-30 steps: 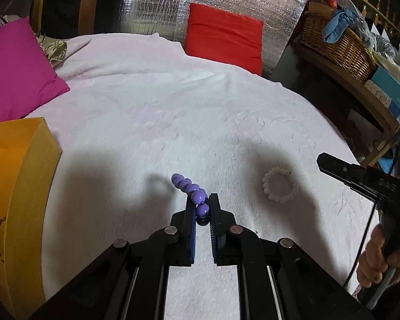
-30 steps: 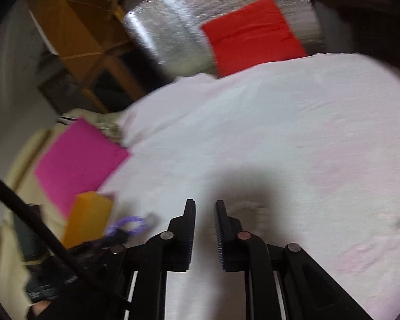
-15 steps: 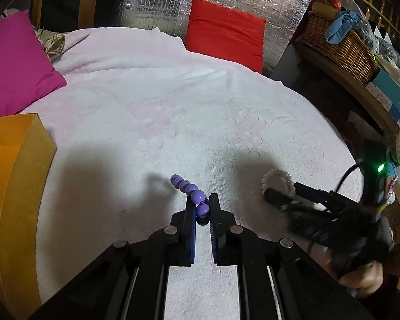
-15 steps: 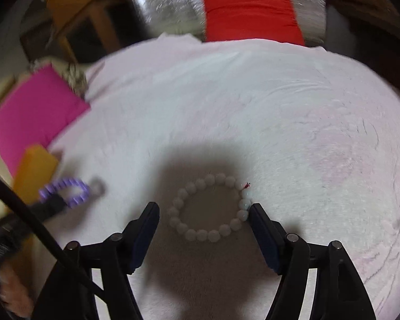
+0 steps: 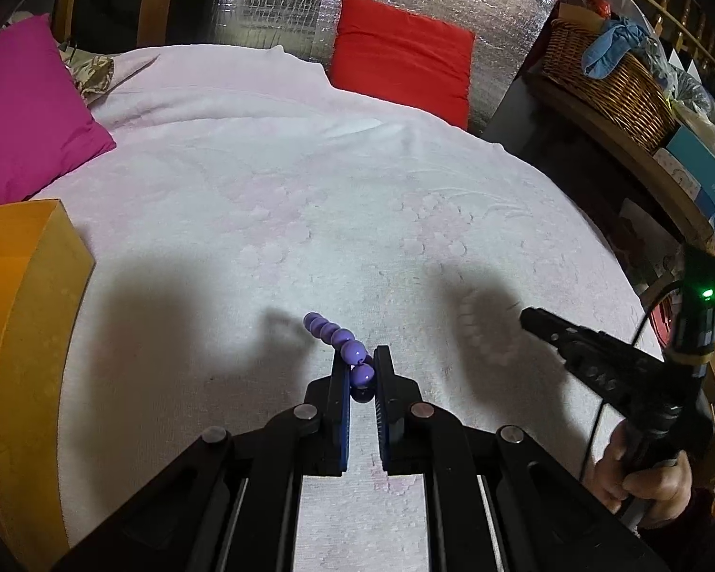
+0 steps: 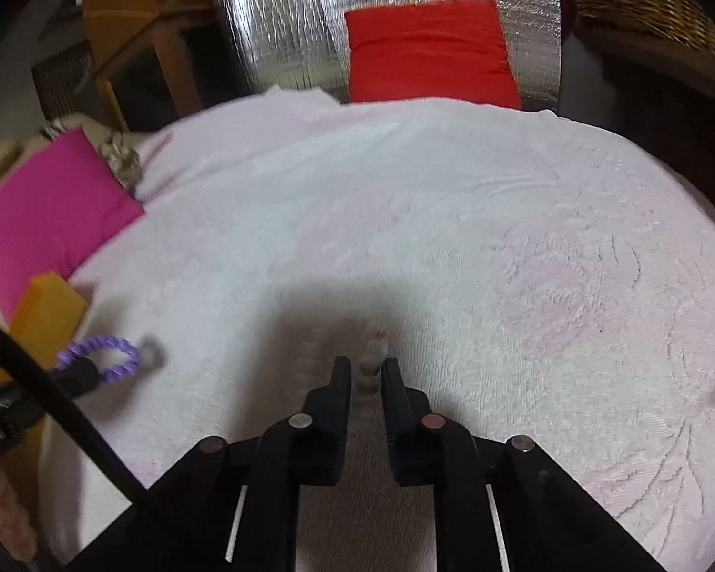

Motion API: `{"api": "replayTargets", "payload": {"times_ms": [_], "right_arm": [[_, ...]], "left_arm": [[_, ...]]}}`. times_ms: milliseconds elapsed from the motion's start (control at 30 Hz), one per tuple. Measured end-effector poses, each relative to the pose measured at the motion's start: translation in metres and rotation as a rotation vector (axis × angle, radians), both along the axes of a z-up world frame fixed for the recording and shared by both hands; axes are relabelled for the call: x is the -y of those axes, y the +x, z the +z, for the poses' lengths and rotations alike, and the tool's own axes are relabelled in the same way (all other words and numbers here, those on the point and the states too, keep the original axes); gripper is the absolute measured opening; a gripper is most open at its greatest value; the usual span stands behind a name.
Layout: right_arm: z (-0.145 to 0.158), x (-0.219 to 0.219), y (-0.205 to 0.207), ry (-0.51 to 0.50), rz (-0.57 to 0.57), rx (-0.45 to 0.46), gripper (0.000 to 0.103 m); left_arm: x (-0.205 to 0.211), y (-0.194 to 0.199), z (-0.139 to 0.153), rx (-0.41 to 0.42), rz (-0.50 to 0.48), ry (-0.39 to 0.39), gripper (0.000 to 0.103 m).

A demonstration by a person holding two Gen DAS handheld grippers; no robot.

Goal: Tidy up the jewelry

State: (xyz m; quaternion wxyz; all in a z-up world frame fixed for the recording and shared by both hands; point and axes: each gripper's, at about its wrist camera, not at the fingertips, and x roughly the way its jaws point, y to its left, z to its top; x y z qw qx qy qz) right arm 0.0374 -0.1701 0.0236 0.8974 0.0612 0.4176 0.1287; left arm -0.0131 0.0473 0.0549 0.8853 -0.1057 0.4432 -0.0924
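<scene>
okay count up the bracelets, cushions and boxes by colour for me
Purple bracelet: 1
White bracelet: 1
Red cushion: 1
Pink cushion: 1
Orange box: 1
Total: 5

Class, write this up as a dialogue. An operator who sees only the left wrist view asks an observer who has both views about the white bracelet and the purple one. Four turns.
Operator: The white bracelet is just a blur beside the right gripper. Is it between the jaws?
Observer: Yes. In the right wrist view the jaws are closing, with one strand of white beads between them.
Operator: The purple bracelet looks like a single line of beads from here.
Observer: In the right wrist view it shows as an open loop.
</scene>
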Motion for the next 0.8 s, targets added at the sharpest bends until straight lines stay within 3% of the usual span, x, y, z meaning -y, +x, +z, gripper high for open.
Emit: {"api": "replayTargets", "payload": {"times_ms": [167,367,533,667,767,800], "right_arm": [[0.008,0.005,-0.001,0.033,-0.001,0.012,0.014],[0.0,0.01,0.006,0.051,-0.032,-0.043,0.015],[-0.007,-0.008,0.012,0.022,-0.009,-0.061,0.017],[-0.011,-0.023,0.014,-0.031,-0.005,-0.058,0.031],[-0.021,-0.033,0.018,-0.082,-0.005,-0.07,0.03],[-0.022,-0.037,0.017,-0.117,-0.001,-0.05,0.022]], "left_arm": [[0.006,0.0,-0.002,-0.003,-0.008,0.009,0.009],[0.011,0.002,-0.004,-0.011,-0.006,0.009,0.009],[0.013,0.002,-0.005,-0.013,-0.014,0.011,0.009],[0.009,0.003,-0.006,-0.018,-0.005,0.011,0.009],[0.007,0.003,-0.006,-0.016,-0.001,0.005,0.009],[0.007,0.003,-0.006,-0.016,-0.002,0.004,0.009]]}}
